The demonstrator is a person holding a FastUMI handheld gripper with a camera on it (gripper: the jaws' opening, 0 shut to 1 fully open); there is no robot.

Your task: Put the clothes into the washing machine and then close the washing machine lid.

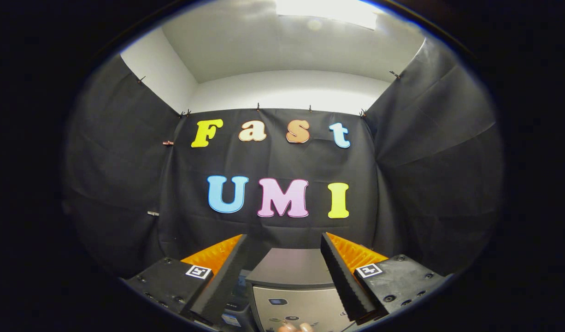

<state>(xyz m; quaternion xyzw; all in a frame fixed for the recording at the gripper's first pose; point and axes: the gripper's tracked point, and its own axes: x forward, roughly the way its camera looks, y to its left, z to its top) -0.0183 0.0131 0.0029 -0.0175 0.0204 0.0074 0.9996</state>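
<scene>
My gripper (282, 240) is held up high and open, with nothing between its two black, orange-backed fingers (218, 263). Below and just beyond the fingers stands the washing machine (291, 286), grey, with its dark lid (289, 267) lying flat on top and a pale control panel facing me. A small bit of pinkish stuff, perhaps fingertips (295, 327), peeks in at the machine's near side; I cannot tell what it is.
Black cloth walls (126, 184) close the booth in at the back and on both sides, with a white wall and ceiling above. A blue item (231, 318) sits low beside the machine, behind the left finger.
</scene>
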